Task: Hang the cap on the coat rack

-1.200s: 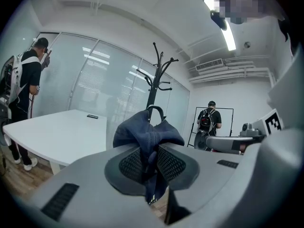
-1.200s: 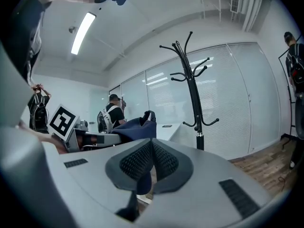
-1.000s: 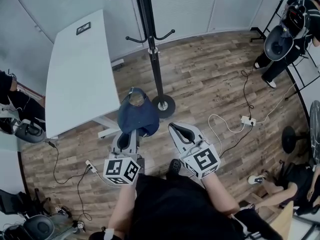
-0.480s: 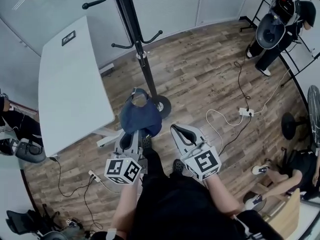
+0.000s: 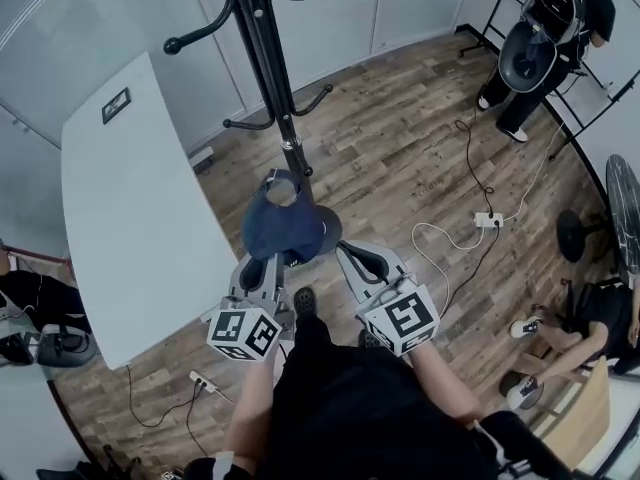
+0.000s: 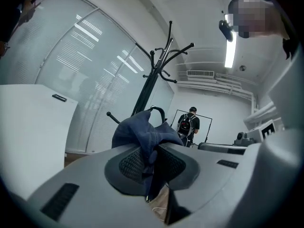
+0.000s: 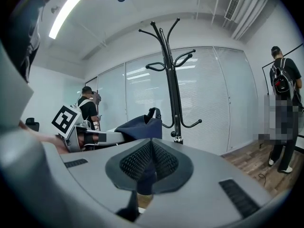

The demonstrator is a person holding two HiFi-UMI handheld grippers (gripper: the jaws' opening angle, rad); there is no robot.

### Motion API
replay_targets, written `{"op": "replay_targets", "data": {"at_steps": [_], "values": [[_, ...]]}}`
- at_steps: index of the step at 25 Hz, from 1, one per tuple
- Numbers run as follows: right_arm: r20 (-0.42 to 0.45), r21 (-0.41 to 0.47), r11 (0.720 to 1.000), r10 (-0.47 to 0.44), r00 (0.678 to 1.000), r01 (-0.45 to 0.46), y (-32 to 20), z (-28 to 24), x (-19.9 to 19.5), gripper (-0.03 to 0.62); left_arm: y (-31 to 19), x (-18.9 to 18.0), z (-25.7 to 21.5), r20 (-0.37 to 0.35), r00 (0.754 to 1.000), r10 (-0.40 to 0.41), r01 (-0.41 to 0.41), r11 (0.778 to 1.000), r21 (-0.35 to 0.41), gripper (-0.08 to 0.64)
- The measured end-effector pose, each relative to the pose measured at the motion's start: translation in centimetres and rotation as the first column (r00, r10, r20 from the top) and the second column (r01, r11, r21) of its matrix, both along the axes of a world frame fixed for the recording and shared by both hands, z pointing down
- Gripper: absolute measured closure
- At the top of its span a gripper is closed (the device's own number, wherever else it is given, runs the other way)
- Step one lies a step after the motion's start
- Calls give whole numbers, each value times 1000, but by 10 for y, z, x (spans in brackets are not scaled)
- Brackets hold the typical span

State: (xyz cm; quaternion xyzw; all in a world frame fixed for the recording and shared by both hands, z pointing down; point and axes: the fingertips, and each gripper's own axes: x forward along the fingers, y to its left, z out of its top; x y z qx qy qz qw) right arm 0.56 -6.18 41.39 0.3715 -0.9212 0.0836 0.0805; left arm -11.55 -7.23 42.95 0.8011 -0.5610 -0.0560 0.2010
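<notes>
A navy blue cap point(image 5: 283, 230) hangs from my left gripper point(image 5: 264, 264), which is shut on the cloth at its near edge. In the left gripper view the cap point(image 6: 142, 132) bunches between the pads of the left gripper point(image 6: 151, 156). The black coat rack point(image 5: 270, 78) stands just beyond the cap, and its round base point(image 5: 330, 226) is partly hidden behind it. Curved hooks branch from the coat rack point(image 6: 153, 77) above cap height. My right gripper point(image 5: 352, 258) is alongside on the right, shut and empty. From the right gripper point(image 7: 151, 152) I see the cap point(image 7: 140, 126) left of the coat rack point(image 7: 172, 80).
A long white table point(image 5: 130, 228) runs along the left, close to the rack. A power strip point(image 5: 493, 220) and cables lie on the wood floor at right. A person with a backpack point(image 5: 545, 28) stands at the far right; others sit at the edges.
Both grippers and the cap have come closer to the coat rack. The cap now overlaps the rack's base in the head view. The grip is unchanged.
</notes>
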Motion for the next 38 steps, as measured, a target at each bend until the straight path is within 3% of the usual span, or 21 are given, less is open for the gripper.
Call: {"op": "replay_targets", "data": {"at_steps": [13, 28, 38], "values": [[-41, -4, 998, 61, 997, -62, -68, -4, -64, 561, -69, -61, 7, -38, 996, 86, -86, 996, -2, 497], [-79, -62, 985, 156, 985, -161, -96, 14, -92, 560, -125, -131, 26, -67, 995, 80, -82, 996, -28, 497], [-89, -82, 981, 166, 982, -174, -105, 13, -95, 561, -154, -144, 40, -58, 996, 72, -76, 994, -75, 495]]}}
